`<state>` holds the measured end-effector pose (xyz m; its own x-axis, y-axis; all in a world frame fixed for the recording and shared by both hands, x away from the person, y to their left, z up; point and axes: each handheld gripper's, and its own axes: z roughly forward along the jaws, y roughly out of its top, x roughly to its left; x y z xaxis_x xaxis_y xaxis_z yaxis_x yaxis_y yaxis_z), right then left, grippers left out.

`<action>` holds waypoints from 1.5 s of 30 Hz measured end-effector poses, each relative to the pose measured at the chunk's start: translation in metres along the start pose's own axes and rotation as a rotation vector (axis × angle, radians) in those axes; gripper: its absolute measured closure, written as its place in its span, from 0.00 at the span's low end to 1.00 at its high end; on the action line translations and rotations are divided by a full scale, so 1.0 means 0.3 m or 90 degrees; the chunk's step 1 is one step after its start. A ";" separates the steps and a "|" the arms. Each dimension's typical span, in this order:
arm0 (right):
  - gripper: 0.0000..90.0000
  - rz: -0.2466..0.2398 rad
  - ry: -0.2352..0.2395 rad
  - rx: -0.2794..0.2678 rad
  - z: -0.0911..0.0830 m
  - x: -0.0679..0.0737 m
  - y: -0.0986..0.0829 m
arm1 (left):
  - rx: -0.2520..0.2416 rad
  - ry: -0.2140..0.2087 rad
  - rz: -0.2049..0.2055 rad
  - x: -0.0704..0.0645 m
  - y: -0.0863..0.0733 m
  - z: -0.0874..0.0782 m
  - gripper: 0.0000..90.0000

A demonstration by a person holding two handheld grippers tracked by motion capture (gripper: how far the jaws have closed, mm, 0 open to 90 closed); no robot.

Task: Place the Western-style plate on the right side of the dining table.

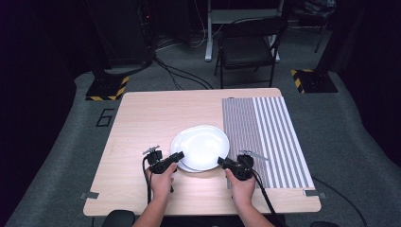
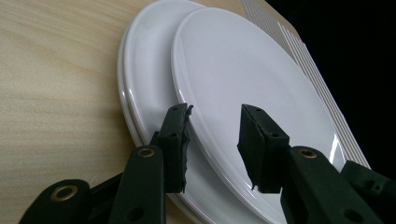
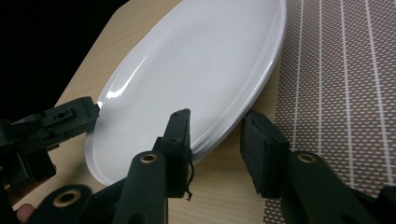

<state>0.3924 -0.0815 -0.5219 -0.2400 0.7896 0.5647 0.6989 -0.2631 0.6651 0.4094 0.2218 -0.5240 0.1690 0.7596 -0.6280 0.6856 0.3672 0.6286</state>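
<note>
A small stack of white plates (image 1: 201, 147) lies at the table's middle, the top plate (image 2: 252, 79) shifted sideways off the lower plate (image 2: 149, 70). My left gripper (image 1: 178, 156) is at the stack's near left edge. Its jaws are open (image 2: 215, 135) with the top plate's rim between them, one finger (image 2: 177, 144) over the lower plate. My right gripper (image 1: 221, 161) is at the near right edge, open (image 3: 217, 130), its jaws straddling the rim of the plates (image 3: 196, 70). Neither set of pads presses on a plate.
A brown and white striped placemat (image 1: 265, 137) covers the table's right part, just beside the plates (image 3: 336, 84). Bare light wood (image 1: 142, 123) lies left of the stack. Beyond the table's far edge stands a black folding chair (image 1: 248, 47).
</note>
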 end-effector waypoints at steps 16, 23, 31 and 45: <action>0.77 0.007 -0.015 -0.038 -0.023 -0.026 0.054 | 0.036 -0.011 0.008 -0.051 -0.022 0.041 0.69; 0.69 0.012 -0.030 -0.043 -0.030 -0.039 0.053 | 0.038 -0.010 0.003 -0.066 -0.041 0.050 0.68; 0.77 0.012 -0.053 -0.056 -0.027 -0.057 0.070 | 0.032 -0.017 -0.022 -0.067 -0.051 0.047 0.68; 0.82 0.024 -0.040 -0.065 -0.016 -0.073 0.073 | 0.011 -0.016 -0.038 -0.078 -0.073 0.050 0.68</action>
<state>0.4098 -0.1072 -0.5174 -0.1705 0.8101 0.5609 0.6339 -0.3457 0.6919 0.4010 0.1879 -0.5298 0.1443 0.7230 -0.6757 0.7073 0.4022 0.5813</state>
